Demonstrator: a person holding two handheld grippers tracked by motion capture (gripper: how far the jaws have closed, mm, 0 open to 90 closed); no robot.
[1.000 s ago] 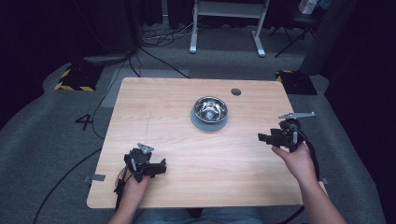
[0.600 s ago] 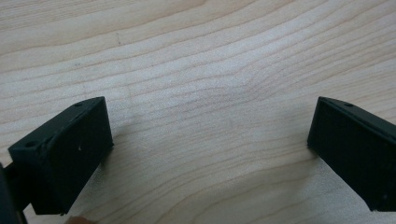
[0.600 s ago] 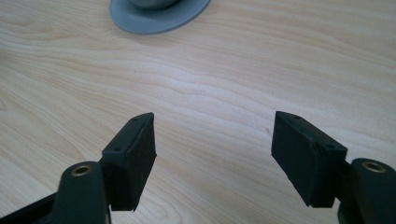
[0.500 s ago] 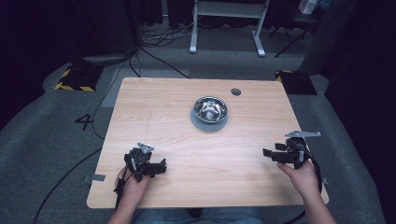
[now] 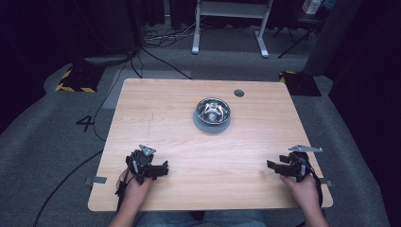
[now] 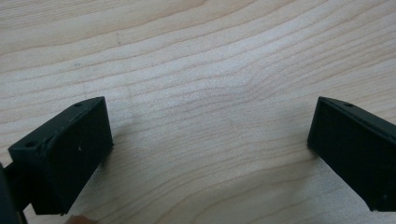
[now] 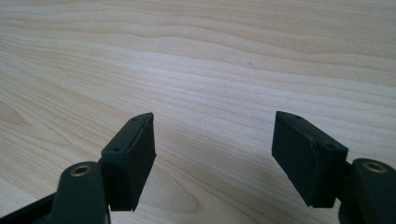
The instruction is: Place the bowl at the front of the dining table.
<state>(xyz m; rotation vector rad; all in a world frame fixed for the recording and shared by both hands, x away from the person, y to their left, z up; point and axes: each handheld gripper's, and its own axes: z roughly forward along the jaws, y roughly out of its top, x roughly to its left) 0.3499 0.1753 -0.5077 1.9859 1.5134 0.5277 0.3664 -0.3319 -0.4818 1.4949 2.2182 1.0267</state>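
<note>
Wooden table [image 5: 189, 109], light grain, sits on grey carpet. Steel bowl [image 5: 213, 109] on a grey round mat [image 5: 211, 124], centre-back of the table, well apart from both grippers. Left gripper [image 5: 163, 169] at the table's near-left, low over the wood, jaws spread wide, nothing between them. Right gripper [image 5: 270, 164] at the table's near-right edge, jaws also wide apart, holding nothing, bare wood beneath. A hand grips each one.
</note>
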